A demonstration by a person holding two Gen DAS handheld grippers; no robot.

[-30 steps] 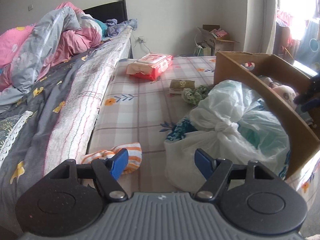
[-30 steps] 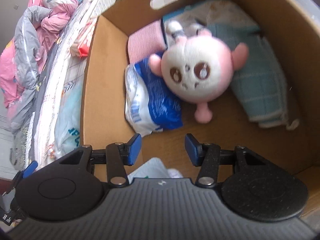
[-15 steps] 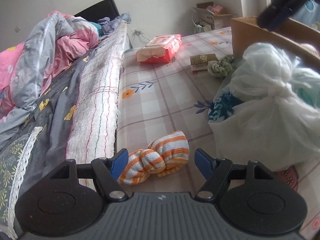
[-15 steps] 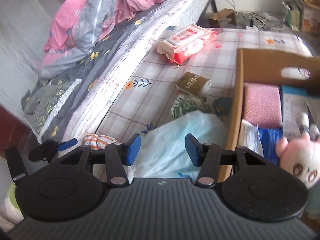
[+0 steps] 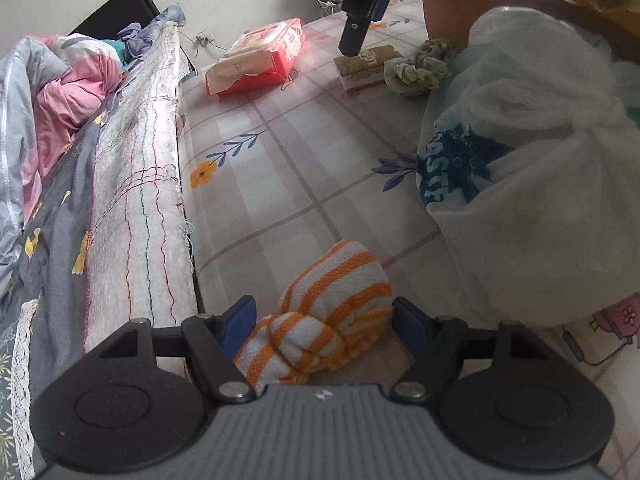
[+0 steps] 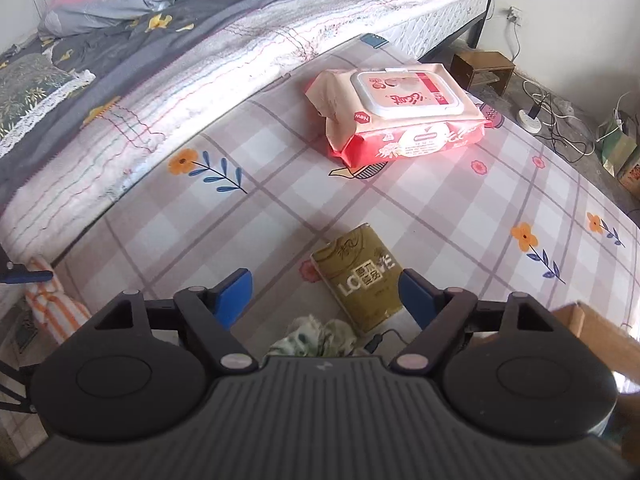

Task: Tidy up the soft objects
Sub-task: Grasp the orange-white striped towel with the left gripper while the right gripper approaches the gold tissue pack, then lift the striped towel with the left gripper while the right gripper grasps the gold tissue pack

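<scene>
Here, gold tissue pack (image 6: 362, 278) reading "LOVE", wipes pack (image 6: 400, 116) marked "New"

left gripper (image 5: 324, 322): pitched down, jaws wide, blue pads either side of a knotted cloth, right pad at its edge, no squeeze seen | right gripper (image 6: 326, 296): pitched down, jaws opening, nothing clamped between the pads | arms: not visible

bedroom: bed (image 6: 240, 40), rumpled quilt (image 5: 60, 92)
</scene>
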